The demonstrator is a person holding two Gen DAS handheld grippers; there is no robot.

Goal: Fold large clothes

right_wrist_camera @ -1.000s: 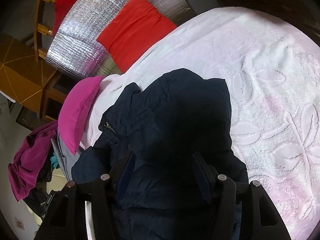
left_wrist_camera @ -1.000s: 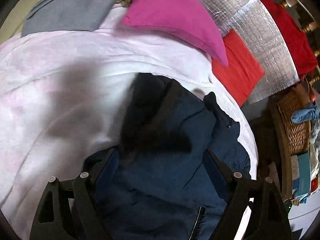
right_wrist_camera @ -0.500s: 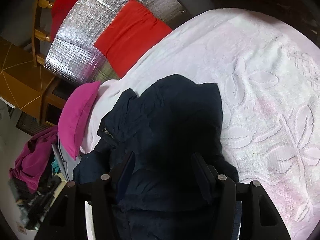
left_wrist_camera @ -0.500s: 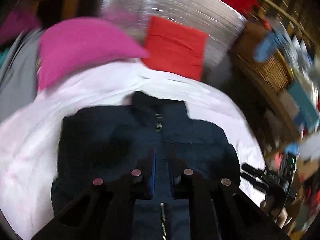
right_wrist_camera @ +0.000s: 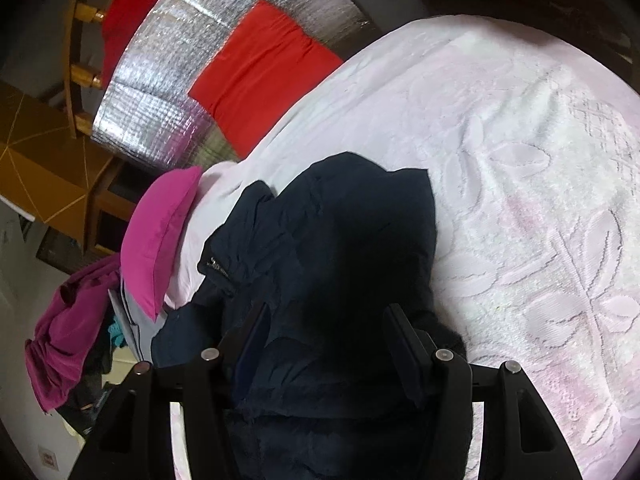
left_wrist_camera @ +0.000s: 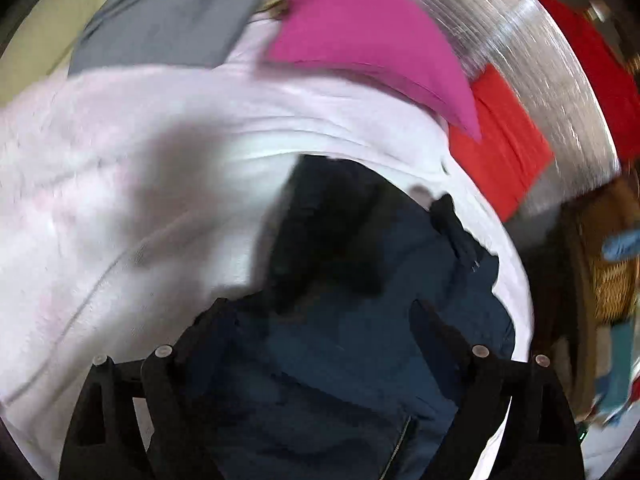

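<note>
1. The dark navy jacket [right_wrist_camera: 344,280] lies bunched on the bed [right_wrist_camera: 540,160], on its pale pink embossed cover. The wide flat surface gives room to spread and fold a large garment.
2. The left gripper [left_wrist_camera: 320,344] points steeply down over the jacket. Its jaws are opening and stand wide, with the fabric below and between them but not pinched. The view is blurred.
3. The right gripper [right_wrist_camera: 326,344] is set over the opposite side of the jacket. Its jaws stand partly apart with padded fabric bulging between them; a grip on the fabric is likely, but pad contact cannot be confirmed.
4. Judgement: one gripper at each side allows the jacket to be lifted and laid flat evenly.
5. The magenta pillow [left_wrist_camera: 372,36] and red cushion [right_wrist_camera: 260,76] sit at the head of the bed, apart from the jacket, leaving the fold area free.
</note>
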